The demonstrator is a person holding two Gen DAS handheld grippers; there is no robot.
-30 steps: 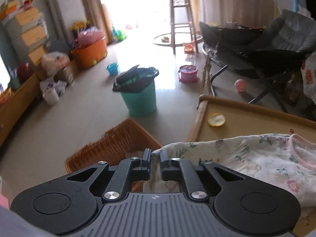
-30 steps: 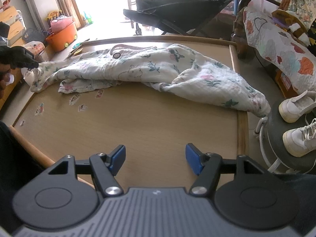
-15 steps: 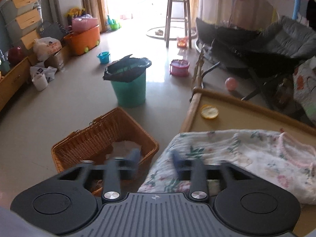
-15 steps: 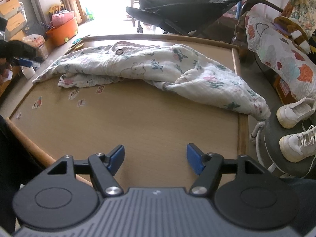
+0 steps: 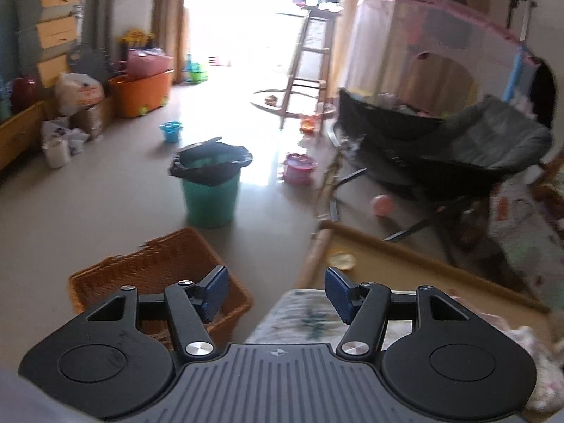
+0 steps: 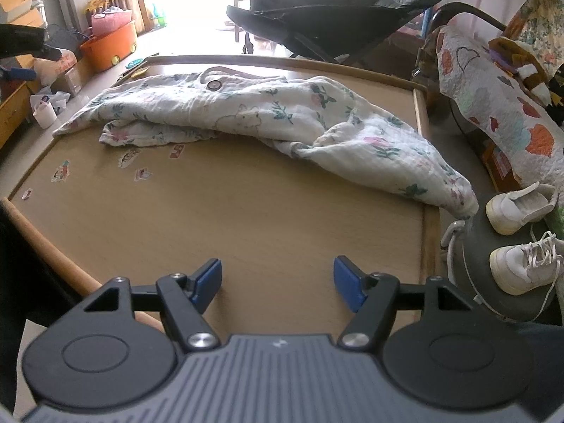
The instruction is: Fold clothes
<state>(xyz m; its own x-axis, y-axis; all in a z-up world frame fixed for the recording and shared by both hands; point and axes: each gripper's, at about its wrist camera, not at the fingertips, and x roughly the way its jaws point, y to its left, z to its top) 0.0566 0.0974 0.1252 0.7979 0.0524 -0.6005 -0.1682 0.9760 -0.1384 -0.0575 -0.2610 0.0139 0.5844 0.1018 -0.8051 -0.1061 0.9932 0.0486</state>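
Observation:
A white floral garment (image 6: 268, 112) lies crumpled across the far half of the wooden table (image 6: 246, 218), with one end hanging over the right edge. Its left corner (image 5: 299, 317) rests at the table's edge, just below my left gripper (image 5: 276, 283). That gripper's jaws are opening; the blue pads stand apart above the cloth and do not touch it. My right gripper (image 6: 277, 278) is open over bare table near the front edge, well short of the garment, with nothing between its fingers.
An orange wicker basket (image 5: 158, 275) sits on the floor left of the table, with a green bin (image 5: 209, 190) behind it. A dark folding chair (image 5: 458, 155) stands beyond the table. White shoes (image 6: 518, 208) and a quilt (image 6: 493, 105) are to the right. Stickers (image 6: 141, 174) dot the tabletop.
My left gripper has let go of the garment's corner, opened wide and lifted away; the corner now lies at the table edge. The right gripper has stayed where it was, open.

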